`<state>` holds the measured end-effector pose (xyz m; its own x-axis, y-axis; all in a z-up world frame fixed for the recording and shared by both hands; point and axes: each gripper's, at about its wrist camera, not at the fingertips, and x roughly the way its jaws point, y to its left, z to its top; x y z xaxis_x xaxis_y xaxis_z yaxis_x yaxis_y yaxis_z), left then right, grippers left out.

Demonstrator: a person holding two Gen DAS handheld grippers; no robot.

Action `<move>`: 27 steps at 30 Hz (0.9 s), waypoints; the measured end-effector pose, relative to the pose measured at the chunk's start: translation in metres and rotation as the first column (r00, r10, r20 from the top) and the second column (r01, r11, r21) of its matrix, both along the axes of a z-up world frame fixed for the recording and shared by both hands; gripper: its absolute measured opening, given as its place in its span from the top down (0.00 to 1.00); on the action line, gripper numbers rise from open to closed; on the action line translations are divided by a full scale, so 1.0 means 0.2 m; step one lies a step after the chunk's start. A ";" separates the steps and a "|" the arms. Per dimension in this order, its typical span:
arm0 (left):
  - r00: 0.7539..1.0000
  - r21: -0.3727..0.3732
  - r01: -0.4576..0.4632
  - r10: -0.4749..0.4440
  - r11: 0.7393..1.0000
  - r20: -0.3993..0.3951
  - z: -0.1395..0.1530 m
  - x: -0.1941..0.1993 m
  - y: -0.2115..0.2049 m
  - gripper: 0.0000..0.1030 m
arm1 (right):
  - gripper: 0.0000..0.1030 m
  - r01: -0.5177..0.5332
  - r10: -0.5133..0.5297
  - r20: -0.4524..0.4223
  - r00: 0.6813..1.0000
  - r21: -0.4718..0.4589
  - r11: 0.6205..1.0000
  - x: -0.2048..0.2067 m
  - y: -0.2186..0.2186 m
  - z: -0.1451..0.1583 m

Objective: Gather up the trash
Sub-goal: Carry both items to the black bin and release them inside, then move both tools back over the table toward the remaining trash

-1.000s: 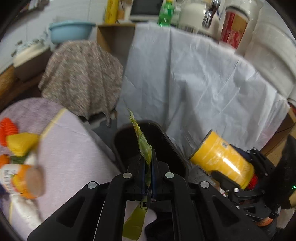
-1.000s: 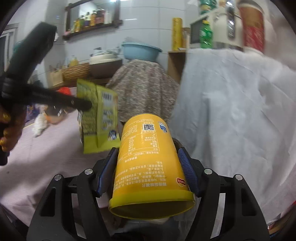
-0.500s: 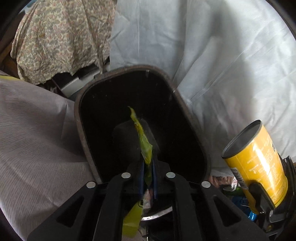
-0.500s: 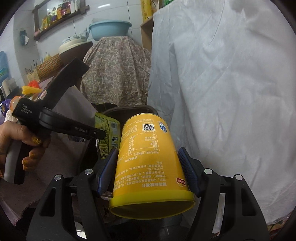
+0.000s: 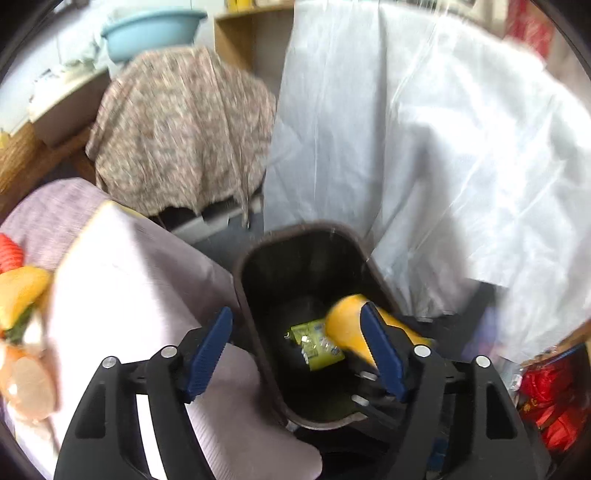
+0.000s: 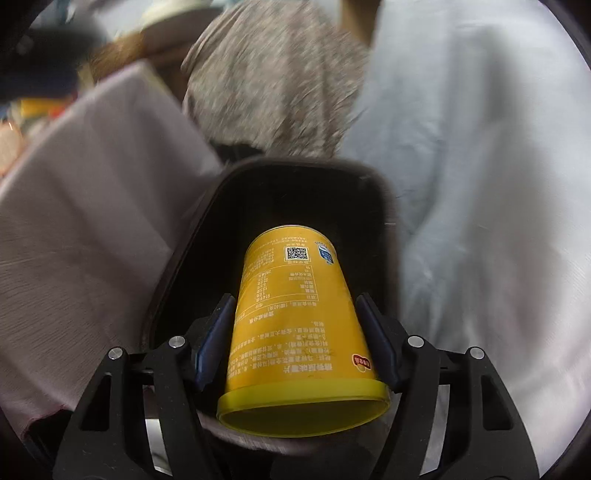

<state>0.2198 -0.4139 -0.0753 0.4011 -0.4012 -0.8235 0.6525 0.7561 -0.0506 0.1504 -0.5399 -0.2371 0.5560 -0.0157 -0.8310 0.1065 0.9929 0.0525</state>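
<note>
I see a big white sheet (image 5: 424, 147) hanging down on my right. Next to it a flowery cloth (image 5: 181, 136) covers something. A blue bowl (image 5: 147, 33) sits up behind it. A soft purple cloth (image 5: 122, 280) covers the table on my left.

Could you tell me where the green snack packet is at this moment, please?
In the left wrist view the green snack packet lies at the bottom of the dark bin, between the open left tongs, just left of the yellow can.
</note>
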 end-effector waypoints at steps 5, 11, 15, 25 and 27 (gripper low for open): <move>1.000 -0.094 0.016 -0.015 0.995 0.010 0.14 -0.15 0.23 0.25 | 0.35 -0.096 0.087 -0.201 0.976 -0.031 0.995 0.24 0.09 -0.20; 0.999 -0.130 -0.024 0.028 0.991 0.033 0.21 -0.23 0.45 0.22 | 0.35 -0.100 0.071 -0.433 0.898 -0.043 0.994 0.46 0.12 -0.50; 0.997 -0.156 -0.072 0.077 0.985 0.030 0.23 -0.26 0.58 0.22 | 0.35 -0.064 0.026 -0.510 0.860 -0.057 0.996 0.53 0.11 -0.64; 0.986 -0.187 -0.152 0.161 0.971 0.035 0.21 -0.28 0.83 0.21 | 0.32 0.080 -0.064 -0.489 0.870 0.013 0.997 0.54 0.05 -0.59; 0.983 -0.188 -0.167 0.178 0.968 0.041 0.20 -0.30 0.87 0.21 | 0.32 0.081 -0.066 -0.430 0.900 0.018 0.997 0.49 0.05 -0.51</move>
<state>0.1603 -0.2392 -0.0354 0.5213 -0.4634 -0.7166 0.5188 0.8388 -0.1650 0.2494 -0.5308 -0.3384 0.1442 -0.0101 -0.9895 0.1990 0.9798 0.0190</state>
